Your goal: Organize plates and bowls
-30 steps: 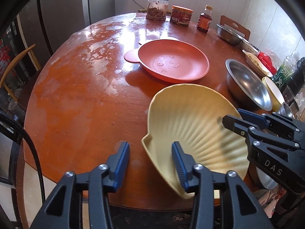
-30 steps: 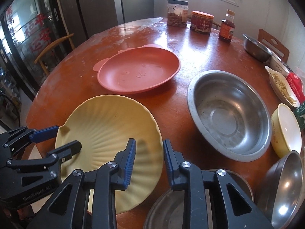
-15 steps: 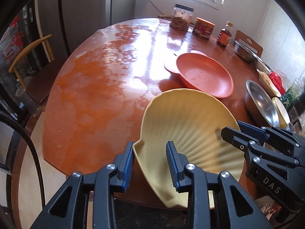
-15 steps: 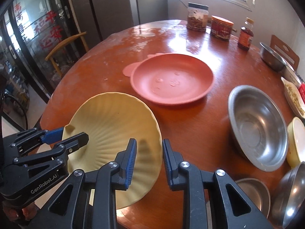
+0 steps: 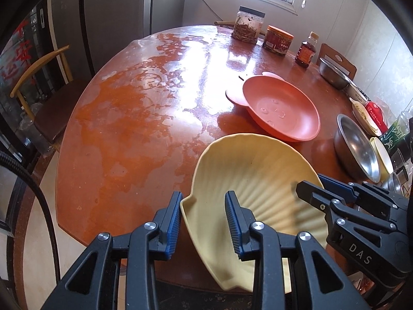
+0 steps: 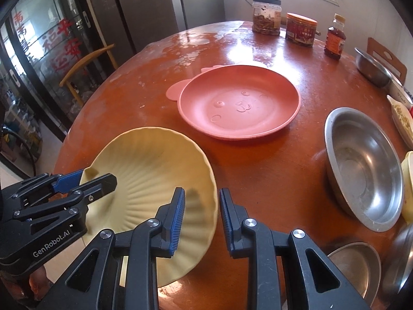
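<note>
Yellow shell-shaped plate (image 5: 253, 180), held at 2 edges over the near rim of the round table (image 5: 124, 118).

Left gripper (image 5: 204, 222): jaws narrow, straddling the plate's left rim; whether the pads press it, cannot tell. Right gripper (image 6: 201, 214): jaws narrow, straddling the right rim; contact likewise unclear. Plate tilted, ribbed inside facing up. Beyond it, apart: 1 pink plate (image 6: 240, 103) with embossed face, flat on the table. To the right: 1 large steel bowl (image 6: 361, 165). At the far edge: 2 jars (image 6: 265, 15), 1 bottle (image 6: 335, 37).
</note>
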The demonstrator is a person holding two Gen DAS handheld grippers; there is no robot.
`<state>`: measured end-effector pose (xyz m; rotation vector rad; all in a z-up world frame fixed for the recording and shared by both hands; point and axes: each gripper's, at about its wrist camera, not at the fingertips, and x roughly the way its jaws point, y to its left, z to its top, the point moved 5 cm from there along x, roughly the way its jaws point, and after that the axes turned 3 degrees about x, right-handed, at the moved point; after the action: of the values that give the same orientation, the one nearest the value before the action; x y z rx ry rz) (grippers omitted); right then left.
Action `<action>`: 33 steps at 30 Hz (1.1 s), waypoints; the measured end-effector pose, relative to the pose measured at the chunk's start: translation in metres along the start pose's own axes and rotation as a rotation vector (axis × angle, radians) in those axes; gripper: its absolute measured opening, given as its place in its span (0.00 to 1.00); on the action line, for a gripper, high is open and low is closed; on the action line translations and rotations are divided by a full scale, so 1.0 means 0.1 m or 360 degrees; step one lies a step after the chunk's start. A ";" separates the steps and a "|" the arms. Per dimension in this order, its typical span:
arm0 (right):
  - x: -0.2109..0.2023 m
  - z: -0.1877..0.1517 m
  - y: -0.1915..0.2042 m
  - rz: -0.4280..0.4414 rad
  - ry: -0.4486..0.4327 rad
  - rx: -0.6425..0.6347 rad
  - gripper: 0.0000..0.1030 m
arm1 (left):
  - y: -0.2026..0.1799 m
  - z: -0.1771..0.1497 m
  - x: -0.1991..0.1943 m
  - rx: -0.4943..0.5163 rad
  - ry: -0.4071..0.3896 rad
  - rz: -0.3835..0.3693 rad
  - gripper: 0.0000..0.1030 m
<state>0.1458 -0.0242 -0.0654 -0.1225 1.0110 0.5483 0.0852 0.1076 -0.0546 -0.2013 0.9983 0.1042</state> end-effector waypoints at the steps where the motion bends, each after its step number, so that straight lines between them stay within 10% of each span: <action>1: -0.01 0.00 -0.01 0.0004 -0.0005 0.0007 0.27 | 0.00 0.01 0.00 -0.0002 -0.0004 -0.0004 0.33; 33: -0.42 0.44 -0.68 -0.0107 -0.0228 0.0251 0.45 | -0.29 0.69 -0.21 0.0048 -0.0148 -0.0067 0.46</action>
<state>0.1953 -0.0838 -0.0171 0.0228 0.9033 0.4082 0.1358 0.0939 0.0033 -0.1881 0.9019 0.0594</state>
